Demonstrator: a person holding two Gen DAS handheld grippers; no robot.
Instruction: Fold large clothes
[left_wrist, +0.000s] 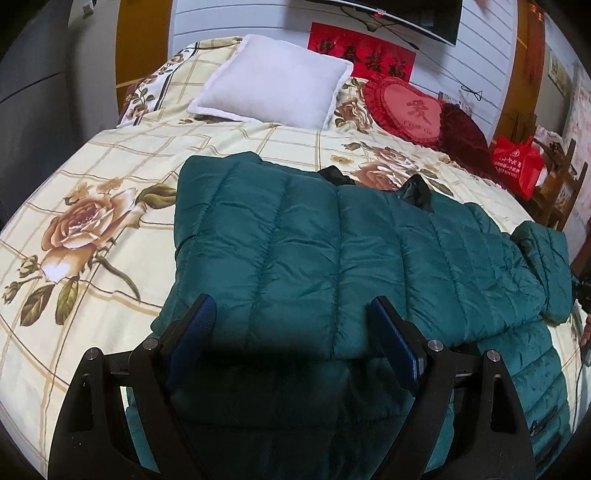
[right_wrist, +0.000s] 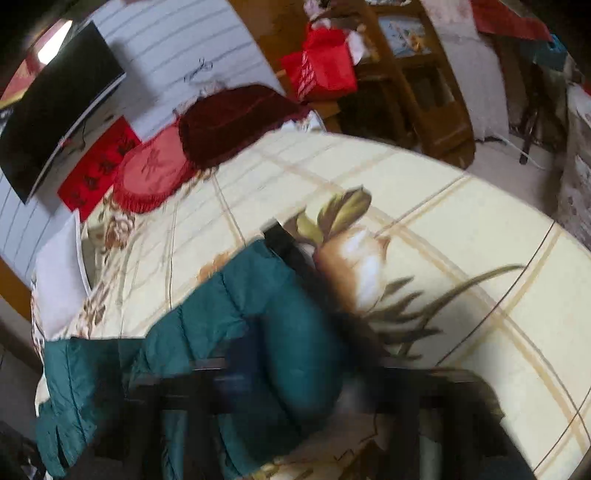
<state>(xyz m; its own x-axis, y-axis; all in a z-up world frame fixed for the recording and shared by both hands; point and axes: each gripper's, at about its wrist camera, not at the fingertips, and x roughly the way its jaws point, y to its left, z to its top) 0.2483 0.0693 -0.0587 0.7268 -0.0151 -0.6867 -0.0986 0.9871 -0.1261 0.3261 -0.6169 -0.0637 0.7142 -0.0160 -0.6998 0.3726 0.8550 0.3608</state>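
Observation:
A teal quilted jacket (left_wrist: 332, 240) lies spread across the flowered bedspread (left_wrist: 92, 166), with its near part folded over. My left gripper (left_wrist: 293, 334) hovers over the jacket's near edge. Its blue pads (left_wrist: 192, 332) stand wide apart, with the fabric lying under and between them. The right wrist view is motion-blurred. There the jacket's sleeve (right_wrist: 288, 332), which ends in a black cuff (right_wrist: 284, 240), runs up over the bedspread (right_wrist: 461, 221). My right gripper (right_wrist: 295, 384) looks shut on the sleeve's near part, which bulges between the dark fingers.
At the head of the bed lie a white pillow (left_wrist: 273, 85), a red heart-shaped cushion (left_wrist: 406, 107) and a dark red cushion (left_wrist: 461, 136). A red bag (left_wrist: 517, 166) sits on a wooden chair beside the bed. A screen (left_wrist: 406, 14) hangs on the wall.

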